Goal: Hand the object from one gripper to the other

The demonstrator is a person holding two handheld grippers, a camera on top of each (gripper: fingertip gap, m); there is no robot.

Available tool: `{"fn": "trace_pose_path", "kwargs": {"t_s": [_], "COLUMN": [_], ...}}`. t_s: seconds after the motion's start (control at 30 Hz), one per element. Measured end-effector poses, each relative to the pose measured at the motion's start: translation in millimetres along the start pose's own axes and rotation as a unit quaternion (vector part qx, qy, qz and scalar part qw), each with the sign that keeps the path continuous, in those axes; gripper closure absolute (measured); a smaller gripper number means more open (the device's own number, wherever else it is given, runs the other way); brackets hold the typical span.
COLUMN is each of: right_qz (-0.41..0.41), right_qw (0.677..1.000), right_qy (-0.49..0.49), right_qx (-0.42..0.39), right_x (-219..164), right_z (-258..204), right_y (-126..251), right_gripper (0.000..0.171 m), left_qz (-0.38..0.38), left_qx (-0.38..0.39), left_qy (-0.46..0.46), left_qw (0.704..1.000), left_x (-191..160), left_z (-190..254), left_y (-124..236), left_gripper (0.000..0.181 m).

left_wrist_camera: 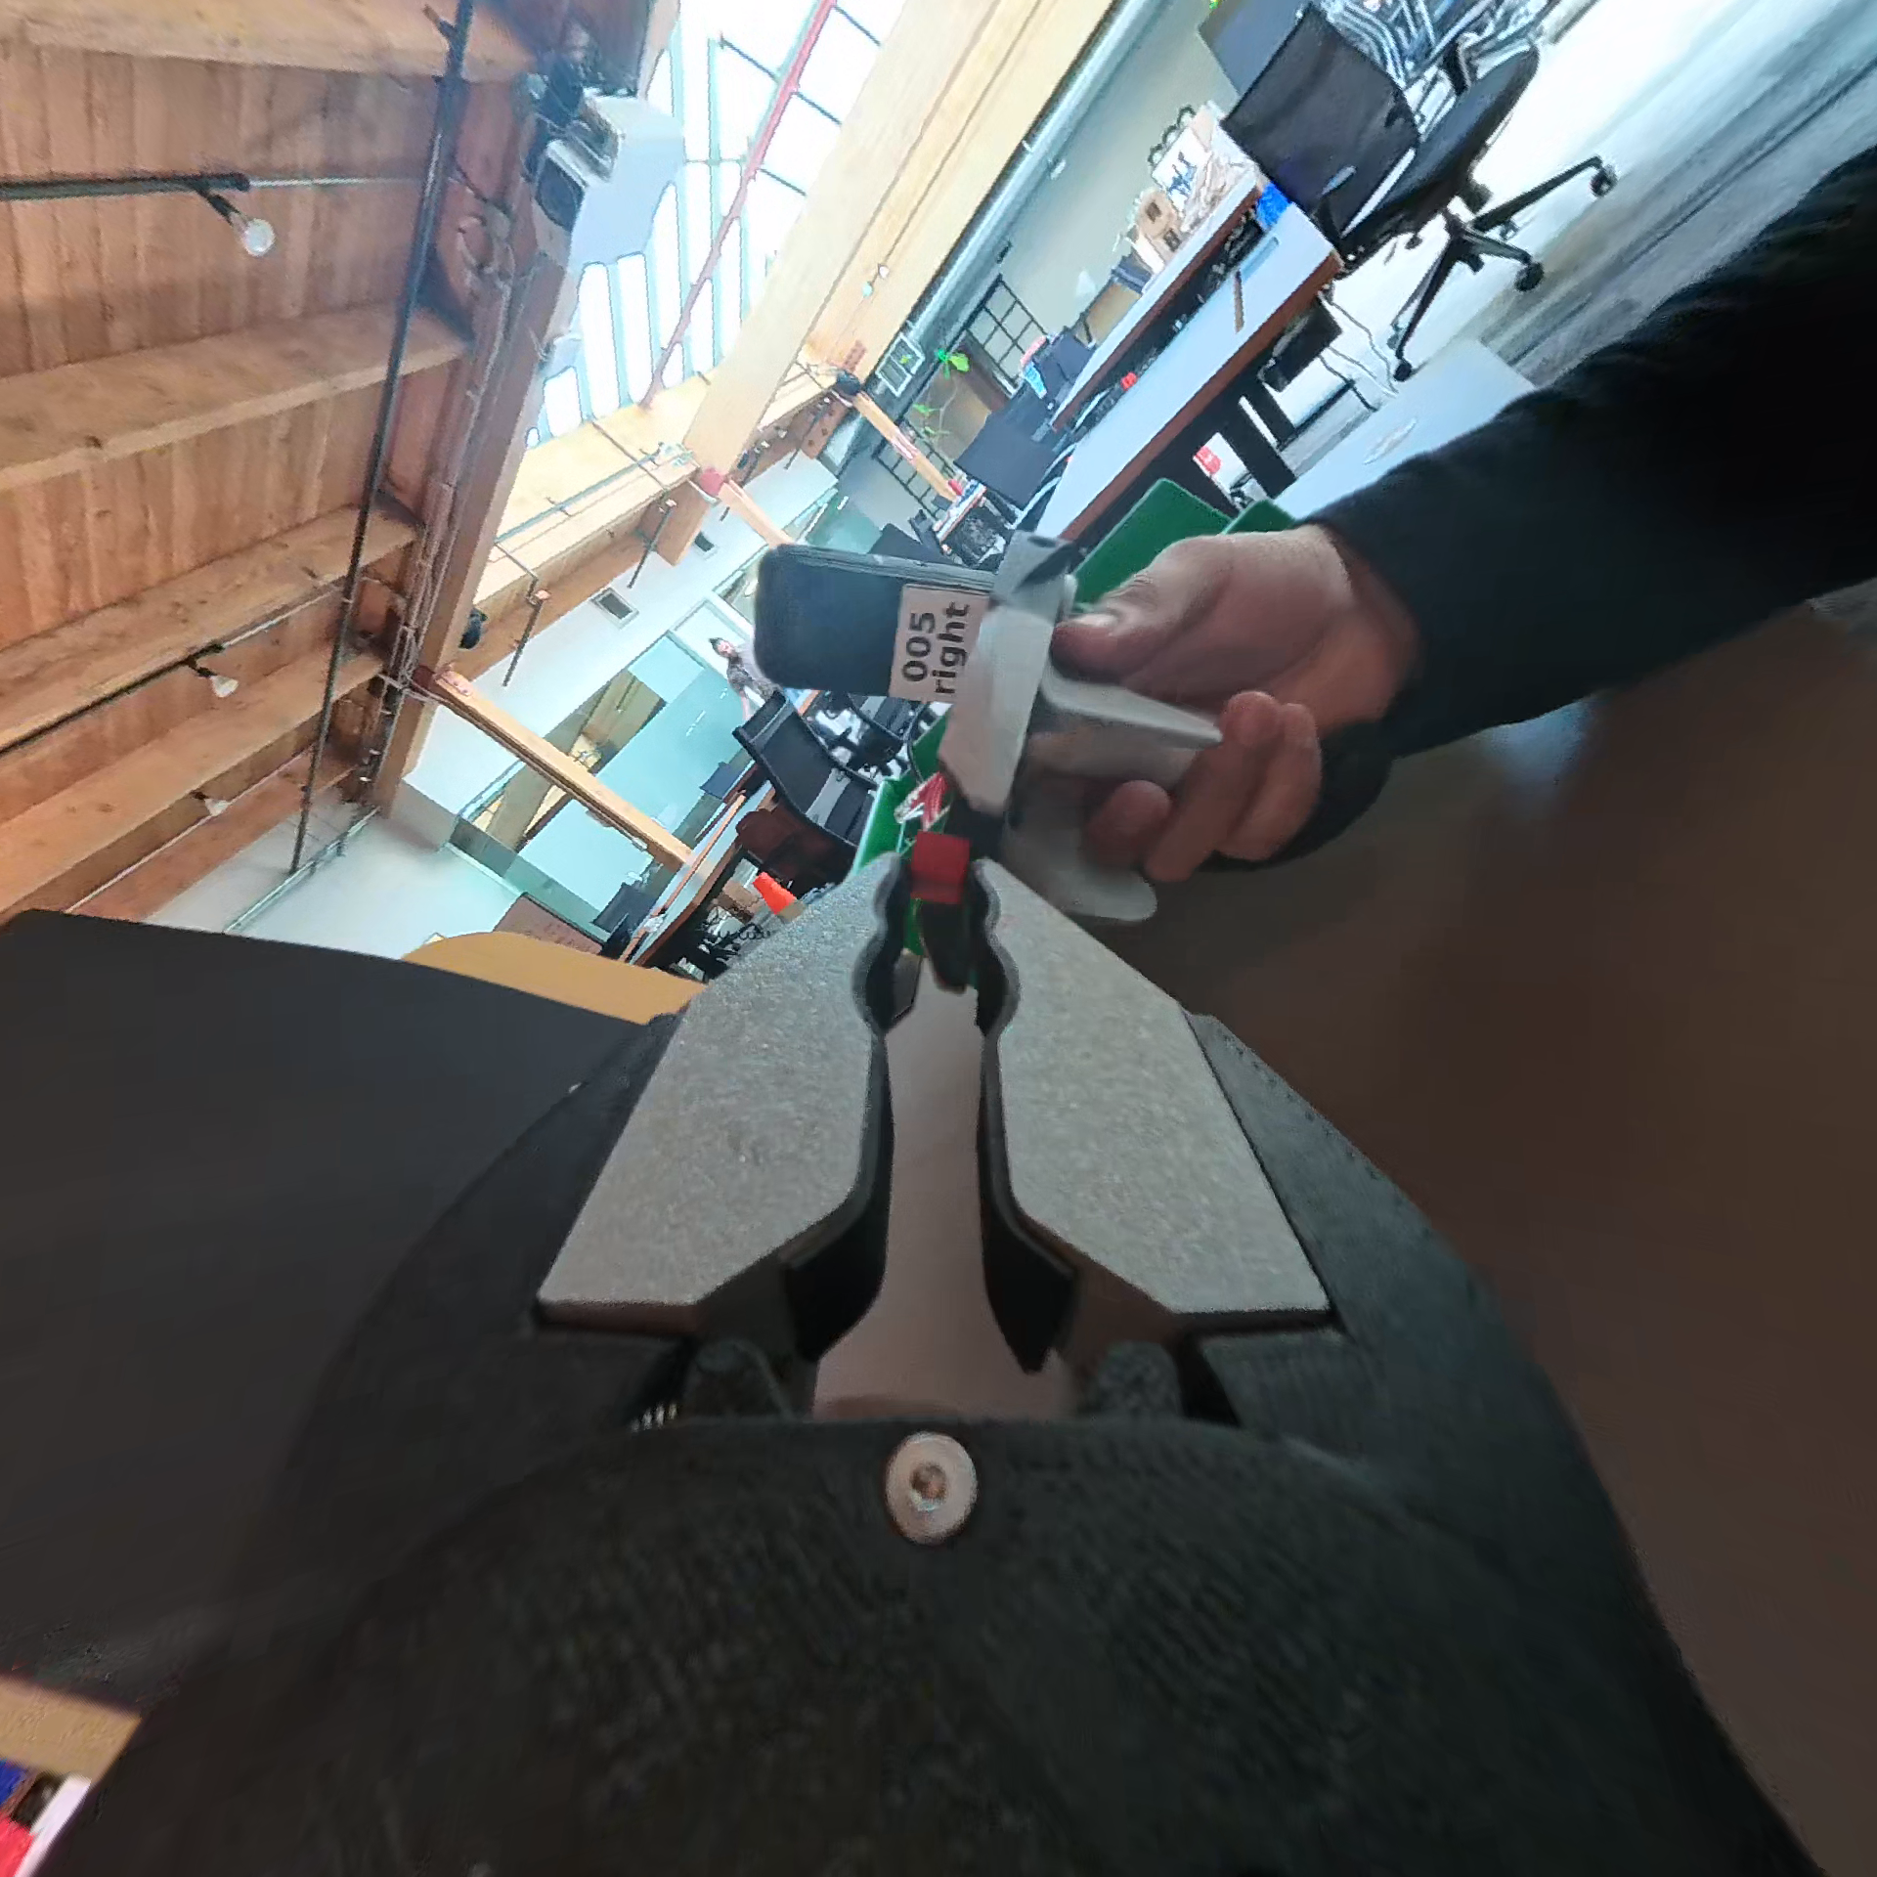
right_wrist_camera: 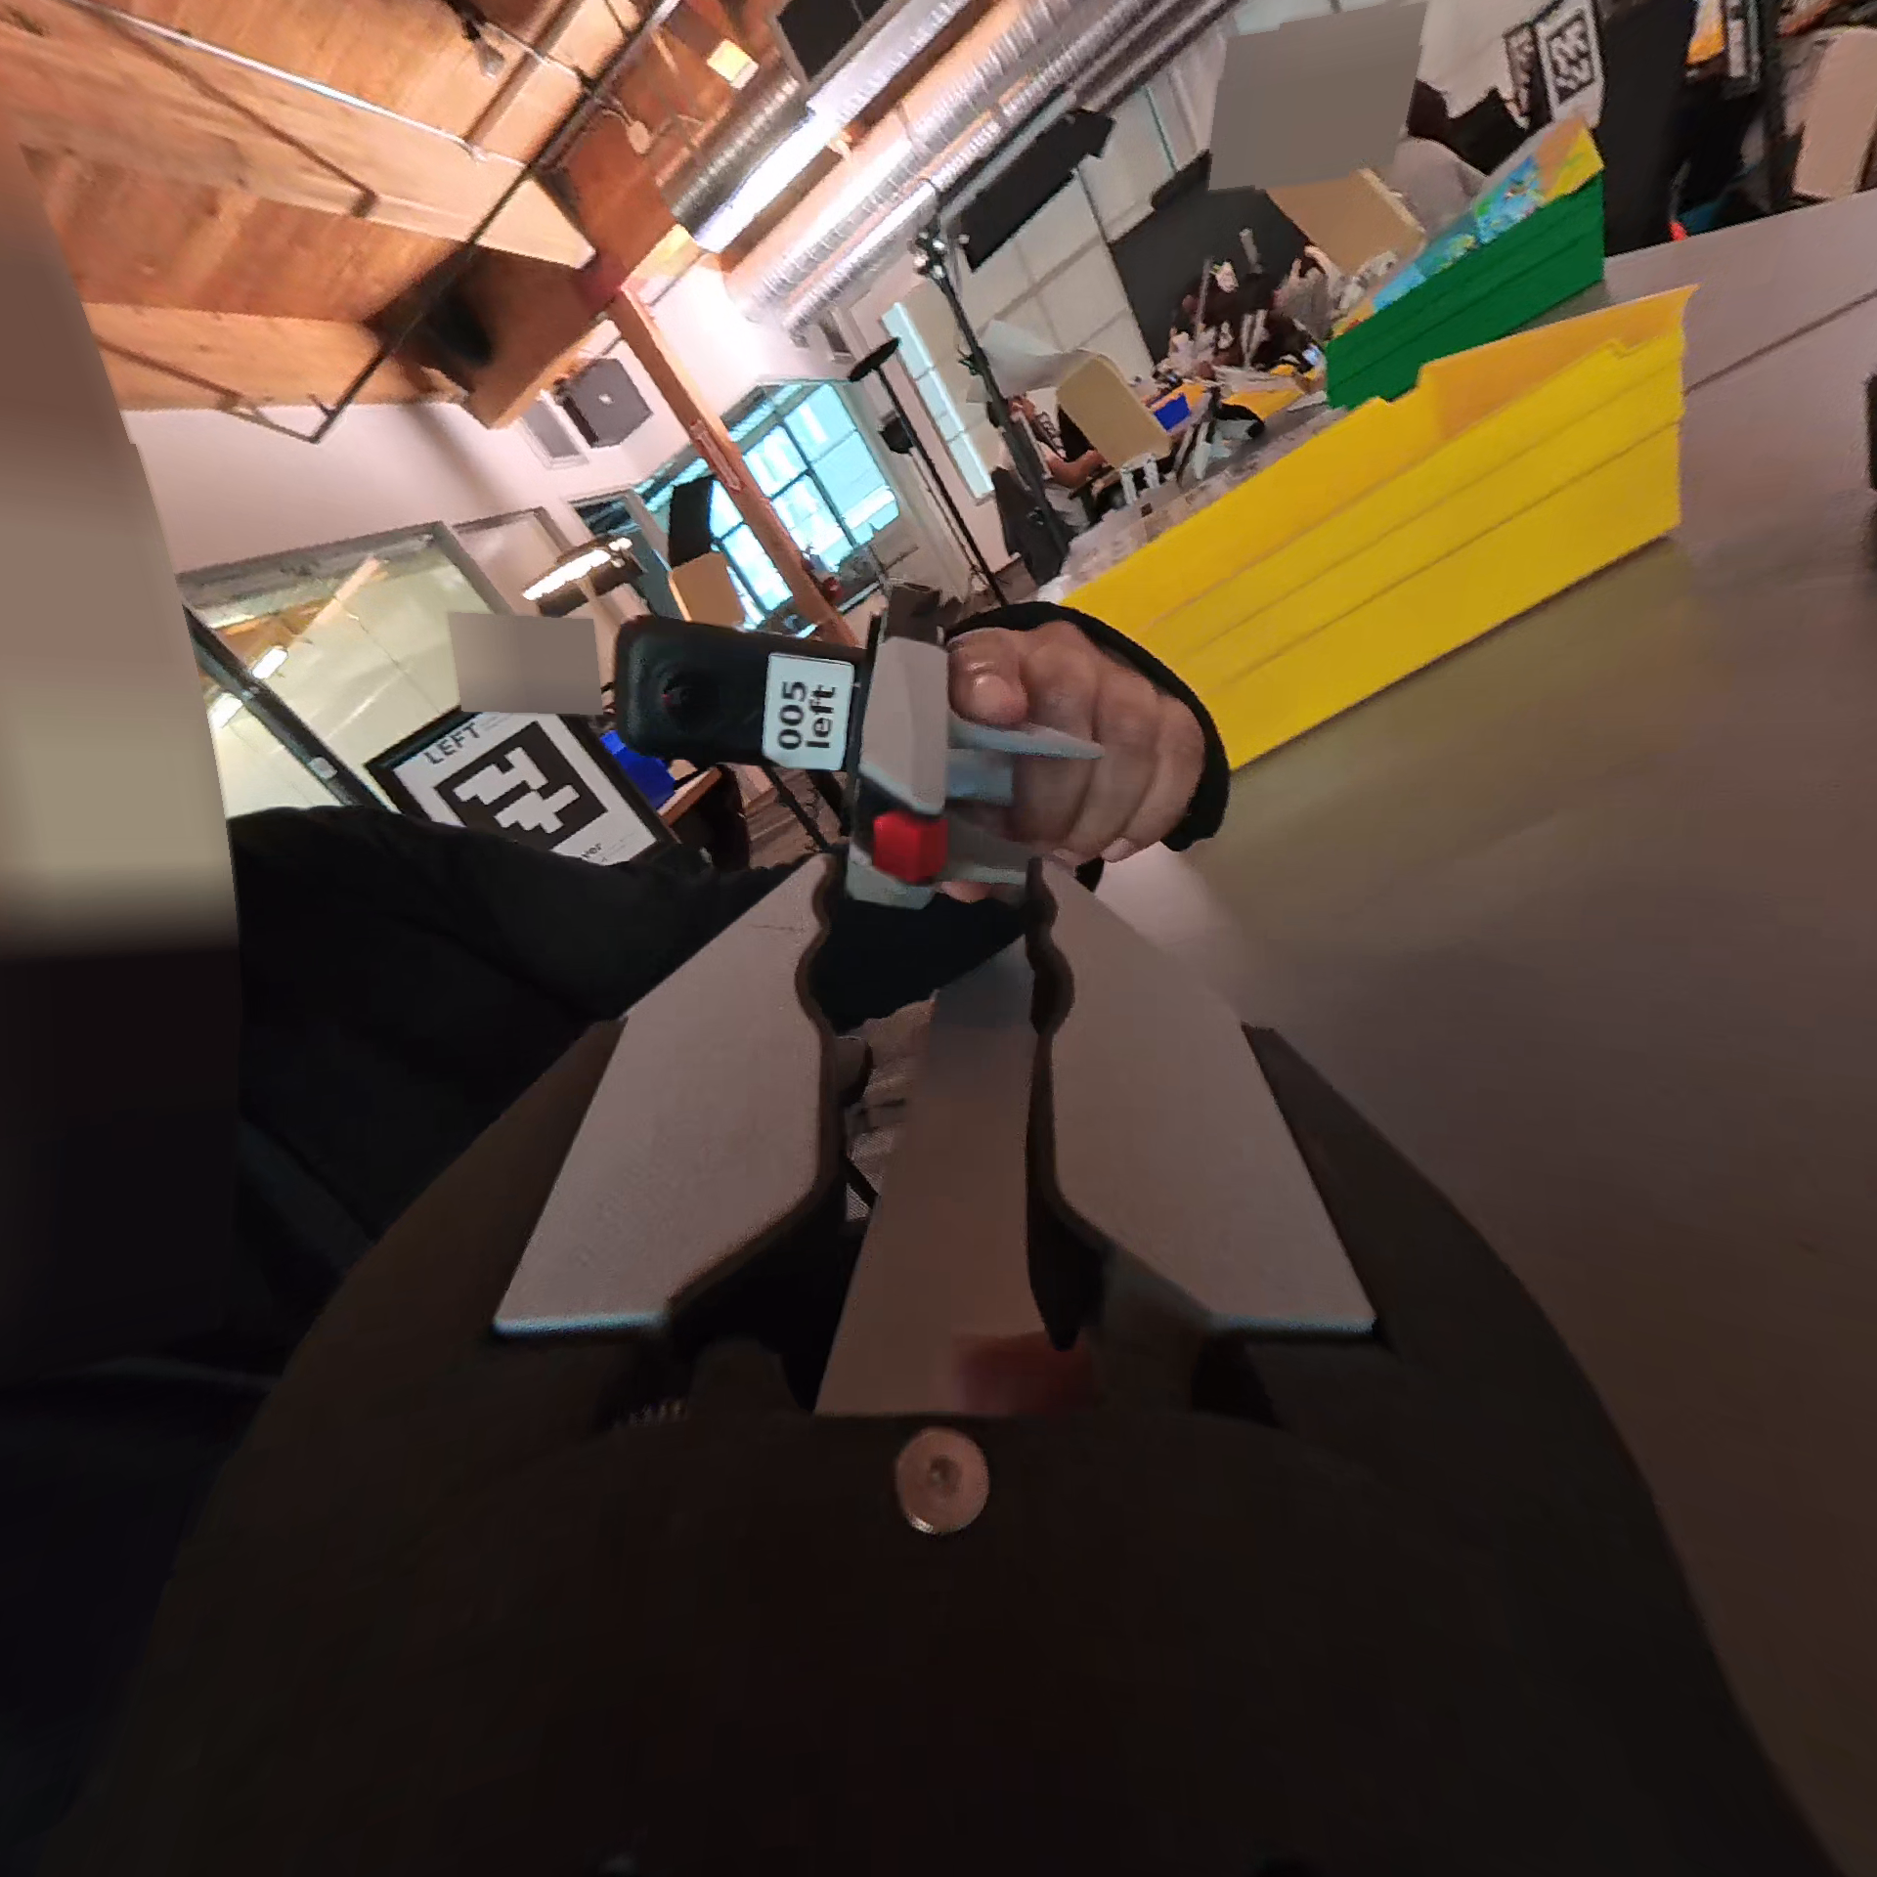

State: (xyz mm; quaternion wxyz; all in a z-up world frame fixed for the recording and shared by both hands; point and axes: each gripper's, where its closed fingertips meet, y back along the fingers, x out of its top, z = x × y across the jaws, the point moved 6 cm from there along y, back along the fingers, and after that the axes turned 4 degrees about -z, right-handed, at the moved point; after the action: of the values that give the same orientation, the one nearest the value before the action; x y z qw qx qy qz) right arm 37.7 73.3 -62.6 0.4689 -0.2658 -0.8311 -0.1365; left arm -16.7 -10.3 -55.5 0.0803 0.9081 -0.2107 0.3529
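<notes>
A small red cube (left_wrist_camera: 934,876) sits between the fingertips of my left gripper (left_wrist_camera: 934,899), which is shut on it and held in the air. In the right wrist view the same cube (right_wrist_camera: 909,848) shows in the tip of the left gripper, which faces me and is held by a hand (right_wrist_camera: 1077,752). My right gripper (right_wrist_camera: 932,904) is open, and its two fingertips stand just short of the cube, one on each side. The right gripper's black camera body (left_wrist_camera: 843,620) and the hand holding it (left_wrist_camera: 1229,650) face the left wrist view.
A grey table (right_wrist_camera: 1524,914) lies below to the right. On it stand a yellow tray (right_wrist_camera: 1422,528) and behind it a green tray (right_wrist_camera: 1473,295). A black-and-white marker board (right_wrist_camera: 518,792) stands at the left. An office chair (left_wrist_camera: 1422,152) and desks are far off. My left and right fingertips are right by each other.
</notes>
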Motion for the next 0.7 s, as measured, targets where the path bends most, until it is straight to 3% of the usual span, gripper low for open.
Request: {"fn": "trace_pose_path", "kwargs": {"t_s": [0.03,0.1,0.23,0.33,0.4,0.5,0.6,0.7], "right_qz": [-0.002,-0.002,-0.008,-0.012,-0.037,-0.097,-0.146,-0.159], "right_qw": [1.000,1.000,0.998,0.979,0.926,0.795,0.708,0.635], "right_qy": [-0.001,0.001,0.010,0.075,0.176,0.360,0.471,0.545], "right_qx": [-0.008,-0.007,-0.060,-0.188,-0.332,-0.478,-0.505,-0.525], "right_x": [-0.6,-1.3,-2.1,0.9,3.0,2.8,-6.4,-8.8], "right_z": [2.3,2.8,14.0,29.7,40.2,37.4,31.5,26.9], "right_y": [-0.1,-0.3,1.8,10.6,20.4,18.9,-0.4,-11.6], "right_gripper": [0.141,0.162,0.162,0.162,0.162,0.162,0.162,0.162], "left_qz": [-0.004,-0.016,-0.066,-0.103,-0.100,-0.081,-0.039,-0.038], "left_qx": [-0.007,-0.005,0.020,0.017,0.001,-0.020,-0.073,-0.122], "left_qy": [-0.007,-0.025,-0.021,0.071,0.178,0.359,0.501,0.563], "left_qw": [1.000,1.000,0.997,0.992,0.979,0.930,0.861,0.817], "left_x": [-1.7,-5.6,-19.0,-35.7,-46.1,-58.6,-62.8,-65.9], "left_z": [2.1,4.4,3.1,-1.5,-8.2,-21.0,-26.7,-19.9], "left_y": [-2.5,-6.5,-10.7,-10.9,-7.0,-2.1,0.5,-2.1], "left_gripper": [0.173,0.174,0.174,0.156,0.156,0.152,0.152,0.148]}}
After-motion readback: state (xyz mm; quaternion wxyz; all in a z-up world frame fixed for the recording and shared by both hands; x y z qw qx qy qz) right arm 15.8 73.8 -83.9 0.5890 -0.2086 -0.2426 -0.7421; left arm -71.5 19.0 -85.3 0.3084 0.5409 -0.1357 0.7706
